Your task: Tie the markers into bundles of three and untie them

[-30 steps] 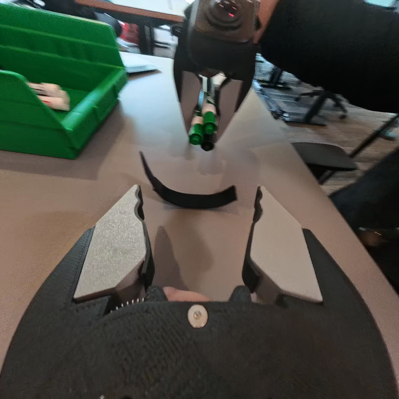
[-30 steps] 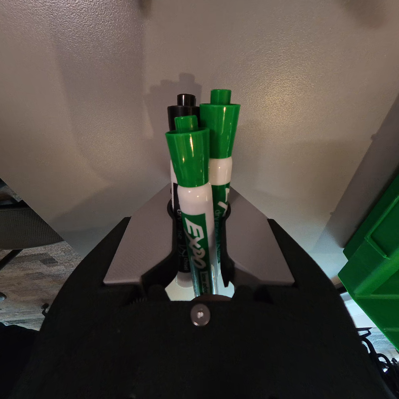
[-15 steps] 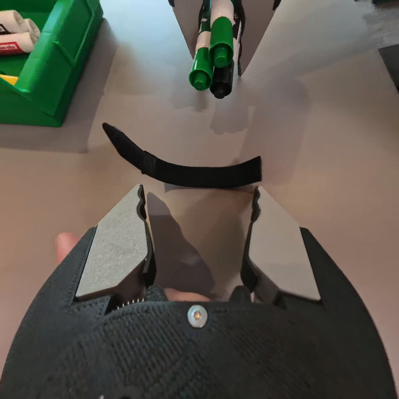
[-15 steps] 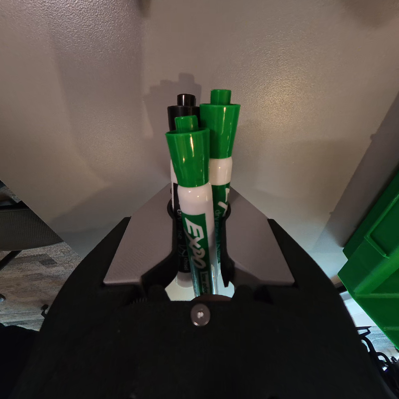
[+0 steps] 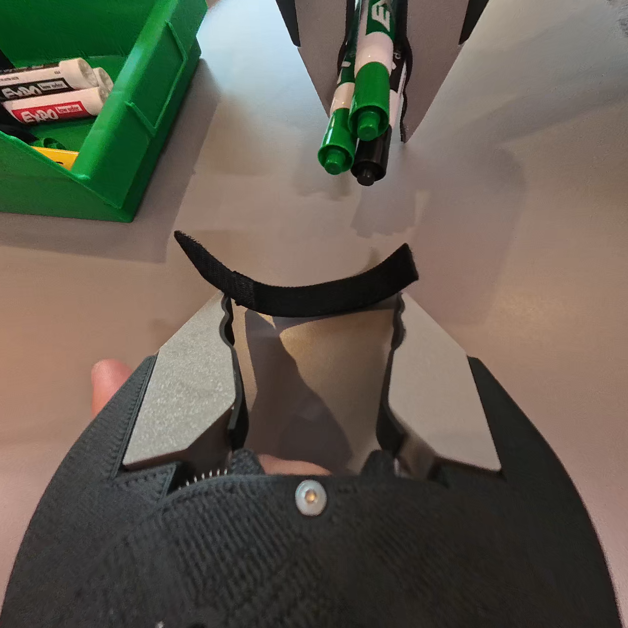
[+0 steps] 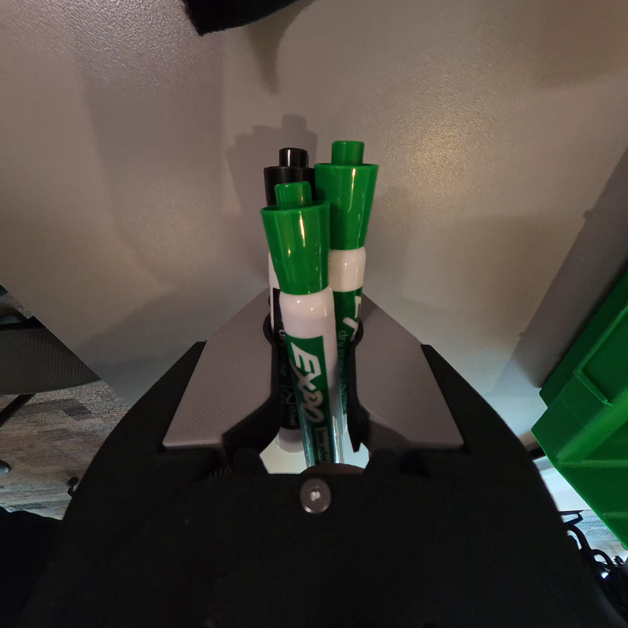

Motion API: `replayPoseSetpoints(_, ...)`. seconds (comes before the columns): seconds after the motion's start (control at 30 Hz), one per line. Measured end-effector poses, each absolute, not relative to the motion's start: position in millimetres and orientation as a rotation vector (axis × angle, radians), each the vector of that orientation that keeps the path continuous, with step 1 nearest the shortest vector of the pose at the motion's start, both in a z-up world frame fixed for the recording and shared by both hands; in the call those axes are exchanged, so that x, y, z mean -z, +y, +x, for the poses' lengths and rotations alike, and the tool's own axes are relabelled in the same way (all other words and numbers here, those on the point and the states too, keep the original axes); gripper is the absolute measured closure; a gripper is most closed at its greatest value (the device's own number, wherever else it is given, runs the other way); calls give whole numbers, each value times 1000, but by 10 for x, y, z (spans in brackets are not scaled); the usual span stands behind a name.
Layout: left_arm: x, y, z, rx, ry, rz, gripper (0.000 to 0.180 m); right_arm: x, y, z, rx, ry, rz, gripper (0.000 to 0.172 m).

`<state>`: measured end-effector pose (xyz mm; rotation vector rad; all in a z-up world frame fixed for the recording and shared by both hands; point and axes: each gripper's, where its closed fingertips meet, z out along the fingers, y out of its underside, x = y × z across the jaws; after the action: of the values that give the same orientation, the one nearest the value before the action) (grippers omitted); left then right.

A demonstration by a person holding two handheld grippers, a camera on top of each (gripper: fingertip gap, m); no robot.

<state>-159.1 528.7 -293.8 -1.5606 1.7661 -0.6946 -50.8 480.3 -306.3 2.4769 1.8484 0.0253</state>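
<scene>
My right gripper [image 6: 314, 321] is shut on three markers [image 6: 306, 272], two with green caps and one with a black cap, and holds them above the table with the caps pointing down. The same markers [image 5: 360, 136] and right gripper [image 5: 373, 40] show at the top of the left wrist view. A black hook-and-loop strap [image 5: 299, 289] lies curved on the table, just past my left fingertips. My left gripper [image 5: 312, 306] is wide open and holds nothing, its tips close to the strap.
A green bin [image 5: 112, 142] with several more markers [image 5: 51, 98] stands at the left of the left wrist view; its side also shows in the right wrist view [image 6: 584, 407]. The table edge and floor [image 6: 40, 424] lie at the lower left there. My right fingertips sit around 12 cm from my left ones.
My left gripper has moved forward and down toward the strap, which now lies at its fingertips, and its jaws have narrowed slightly. The right gripper has kept still with the three markers.
</scene>
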Motion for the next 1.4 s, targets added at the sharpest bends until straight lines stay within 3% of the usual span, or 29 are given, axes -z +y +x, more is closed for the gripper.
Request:
replayPoseSetpoints(1.03, 2909, 5441, -1349, 472, 1726, -1433, 129, 3058, 4801, -507, -22, 1859, 2476, 135)
replayPoseSetpoints(1.4, 2961, 5454, -1208, 616, 1807, -1491, 141, 3052, 4805, -507, 18, 1853, 2481, 135)
